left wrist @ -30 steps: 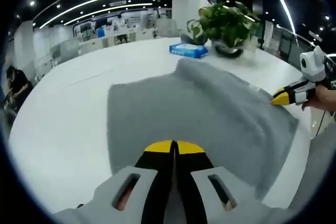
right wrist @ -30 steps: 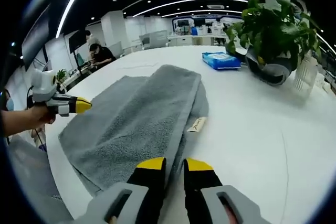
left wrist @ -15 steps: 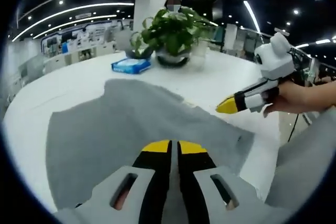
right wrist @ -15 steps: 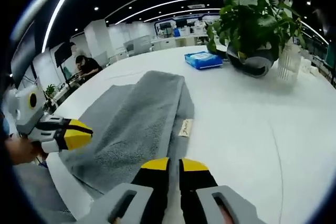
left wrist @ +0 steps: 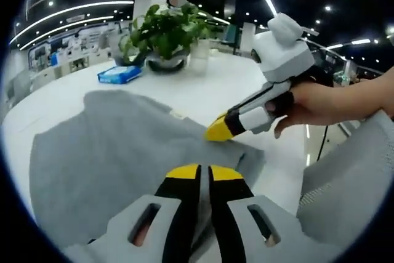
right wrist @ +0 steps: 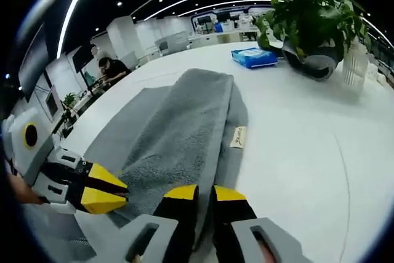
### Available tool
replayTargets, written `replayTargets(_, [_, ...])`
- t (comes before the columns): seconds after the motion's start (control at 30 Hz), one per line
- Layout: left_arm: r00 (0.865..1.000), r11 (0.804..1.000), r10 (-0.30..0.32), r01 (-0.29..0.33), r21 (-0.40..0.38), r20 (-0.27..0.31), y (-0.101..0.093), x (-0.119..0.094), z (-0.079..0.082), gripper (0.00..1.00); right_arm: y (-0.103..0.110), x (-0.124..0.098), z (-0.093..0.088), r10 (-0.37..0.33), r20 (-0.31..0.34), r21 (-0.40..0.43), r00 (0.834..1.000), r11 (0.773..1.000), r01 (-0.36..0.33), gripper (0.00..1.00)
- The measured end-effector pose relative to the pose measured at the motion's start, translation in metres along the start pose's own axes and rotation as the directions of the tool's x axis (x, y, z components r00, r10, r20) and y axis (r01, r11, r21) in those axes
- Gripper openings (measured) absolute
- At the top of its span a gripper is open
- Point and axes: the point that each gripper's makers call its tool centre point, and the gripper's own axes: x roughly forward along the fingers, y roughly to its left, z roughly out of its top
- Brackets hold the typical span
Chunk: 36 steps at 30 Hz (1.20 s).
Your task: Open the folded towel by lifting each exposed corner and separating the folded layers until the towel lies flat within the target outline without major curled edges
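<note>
a grey towel (left wrist: pixel 117 152) lies on a white table (right wrist: pixel 308 133), still partly folded, with one long folded layer (right wrist: pixel 184 127) running down its middle. a small cream label (right wrist: pixel 237 137) sticks out from the towel's edge on the side nearer the potted plant.

in the left gripper view, my left gripper (left wrist: pixel 204 174) is over the near part of the towel, its yellow-tipped jaws pressed almost together with only a thin slit between them; i cannot tell whether any cloth is pinched there. my right gripper (left wrist: pixel 220 129) comes in from the side, held in my hand (left wrist: pixel 314 100), its yellow tip touching or just above the towel's edge.

in the right gripper view, my right gripper (right wrist: pixel 198 194) sits at the towel's near edge, jaws a narrow gap apart, and i cannot tell if they hold cloth. my left gripper (right wrist: pixel 101 189) is just beside the towel's near corner.

beyond the towel stand a leafy potted plant (right wrist: pixel 311 16) in a dark pot and a blue packet (right wrist: pixel 254 57), both well apart from the towel. a seated person (right wrist: pixel 111 69) is far behind the table.
</note>
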Motion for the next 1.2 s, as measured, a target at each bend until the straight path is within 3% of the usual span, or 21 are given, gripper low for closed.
replayTargets(0.23, [1.0,0.999,0.015,-0.016,0.042,0.021,-0.003,-0.004,0.003,0.11,0.008,-0.008,0.016,0.042,0.039,0.053,0.998,0.998,-0.044,0.0])
replayTargets(0.5, [0.999,0.997,0.02,-0.023,0.079,0.048,-0.005,-0.005,0.009,0.23,0.031,-0.021,0.057,0.075,0.111,0.034,0.991,0.996,-0.079,0.0])
replayTargets(0.8, [0.996,0.99,0.061,-0.068,0.127,0.058,0.004,-0.006,0.016,0.3,0.049,-0.036,0.086,0.108,0.162,0.052,0.981,0.992,-0.118,0.0])
replayTargets(0.87, [0.994,0.987,0.085,-0.093,0.129,0.061,0.008,-0.007,0.019,0.27,0.051,-0.036,0.088,0.117,0.165,0.053,0.979,0.99,-0.127,0.0])
replayTargets(1.0, [0.991,0.986,0.125,-0.129,0.107,0.039,0.021,-0.013,0.019,0.02,0.056,-0.036,0.087,0.125,0.161,0.011,0.979,0.992,-0.128,0.0])
replayTargets(1.07, [0.988,0.988,0.147,-0.148,0.034,0.051,0.03,-0.018,0.023,0.02,0.056,-0.034,0.083,0.124,0.144,-0.02,0.982,0.992,-0.122,0.0])
replayTargets(1.13, [0.986,0.987,0.158,-0.156,-0.033,0.06,0.036,-0.021,0.026,0.02,0.052,-0.037,0.085,0.105,0.168,-0.054,0.98,0.994,-0.097,0.03])
replayTargets(1.2, [0.984,0.984,0.166,-0.16,-0.077,0.068,0.043,-0.025,0.032,0.01,0.051,-0.04,0.087,0.107,0.177,-0.041,0.978,0.994,-0.101,0.07])
